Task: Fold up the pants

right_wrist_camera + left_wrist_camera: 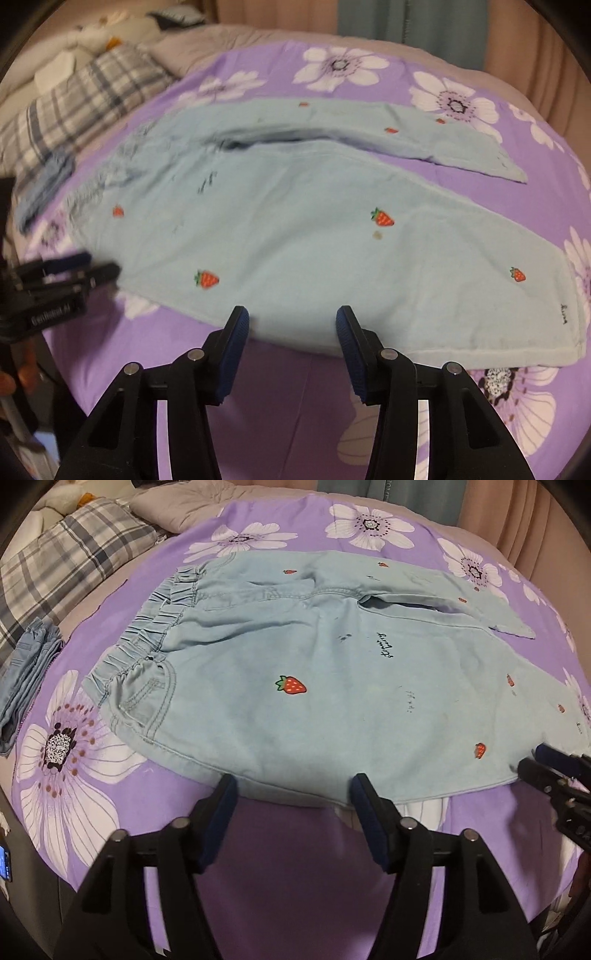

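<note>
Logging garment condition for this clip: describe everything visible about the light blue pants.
The light blue pants look like thin, soft denim, printed with small red strawberries and dark script. They have a gathered elastic waistband and a stitched front pocket. They lie spread flat and unfolded on the purple floral bedsheet, legs apart. The left gripper and right gripper hover at the near edge, jaws open, holding nothing.

Home bedroom | bed under purple floral bedspread [295, 849] | plaid pillow [66, 565] at 10 o'clock | curtains [406, 22] at 12 o'clock | stuffed toy [99, 33] beside the pillow
</note>
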`<state>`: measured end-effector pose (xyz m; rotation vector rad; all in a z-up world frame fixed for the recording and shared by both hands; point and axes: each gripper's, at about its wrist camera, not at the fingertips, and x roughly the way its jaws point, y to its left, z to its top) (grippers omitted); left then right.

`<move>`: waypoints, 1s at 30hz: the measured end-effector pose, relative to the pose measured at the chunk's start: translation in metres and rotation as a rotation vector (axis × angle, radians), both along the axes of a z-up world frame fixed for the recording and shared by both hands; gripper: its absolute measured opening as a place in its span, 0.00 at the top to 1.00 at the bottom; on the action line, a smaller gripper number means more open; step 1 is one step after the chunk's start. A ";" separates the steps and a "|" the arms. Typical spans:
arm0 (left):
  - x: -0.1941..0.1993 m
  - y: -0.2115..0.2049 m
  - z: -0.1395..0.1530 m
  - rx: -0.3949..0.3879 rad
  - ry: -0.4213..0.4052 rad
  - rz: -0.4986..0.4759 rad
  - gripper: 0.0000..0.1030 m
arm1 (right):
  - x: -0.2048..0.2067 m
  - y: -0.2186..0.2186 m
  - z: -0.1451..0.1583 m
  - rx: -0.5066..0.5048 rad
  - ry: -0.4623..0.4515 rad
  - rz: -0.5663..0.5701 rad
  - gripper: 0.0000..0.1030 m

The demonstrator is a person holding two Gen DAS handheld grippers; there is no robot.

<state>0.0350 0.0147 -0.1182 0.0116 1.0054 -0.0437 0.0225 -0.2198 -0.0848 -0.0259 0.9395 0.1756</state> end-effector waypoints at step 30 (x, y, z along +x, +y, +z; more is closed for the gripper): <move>0.086 0.139 0.040 -0.224 -0.043 0.247 0.28 | 0.088 -0.003 0.037 0.032 -0.086 0.227 0.35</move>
